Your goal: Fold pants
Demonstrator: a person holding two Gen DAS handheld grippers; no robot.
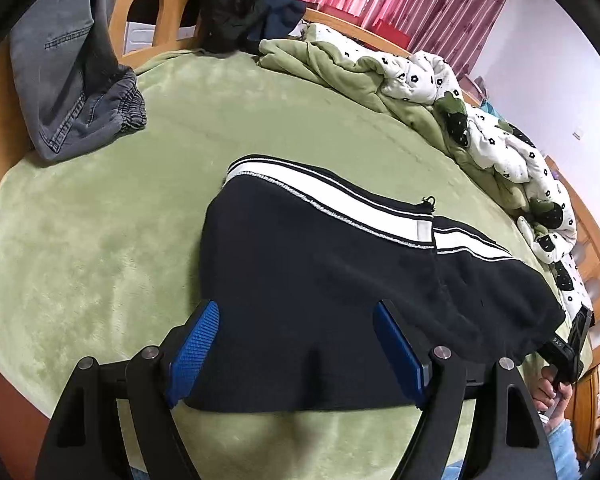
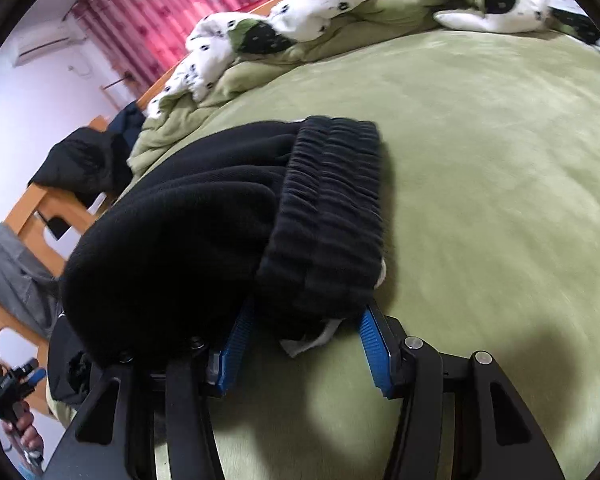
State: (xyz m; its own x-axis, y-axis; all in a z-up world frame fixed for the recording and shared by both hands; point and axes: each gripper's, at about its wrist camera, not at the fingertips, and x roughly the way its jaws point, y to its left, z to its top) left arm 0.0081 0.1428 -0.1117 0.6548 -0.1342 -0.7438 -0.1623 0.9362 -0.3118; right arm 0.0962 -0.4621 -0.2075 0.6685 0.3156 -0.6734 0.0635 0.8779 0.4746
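Note:
Black pants [image 1: 320, 280] with white side stripes lie folded on the green bed. In the left wrist view my left gripper [image 1: 296, 320] is open, its blue pads on either side of the near edge of the pants. In the right wrist view the ribbed black waistband [image 2: 328, 216] of the pants [image 2: 172, 248] lies just ahead of my right gripper [image 2: 306, 320], which is open with the waistband end and a white tag between its pads. The right gripper [image 1: 572, 344] also shows at the far end of the pants in the left wrist view.
A green blanket [image 1: 100, 260] covers the bed. Grey jeans [image 1: 68, 72] hang at the wooden footboard on the left. A crumpled white and green quilt [image 1: 440, 92] lies along the far side. Dark clothes [image 1: 236, 4] are piled by the red curtains.

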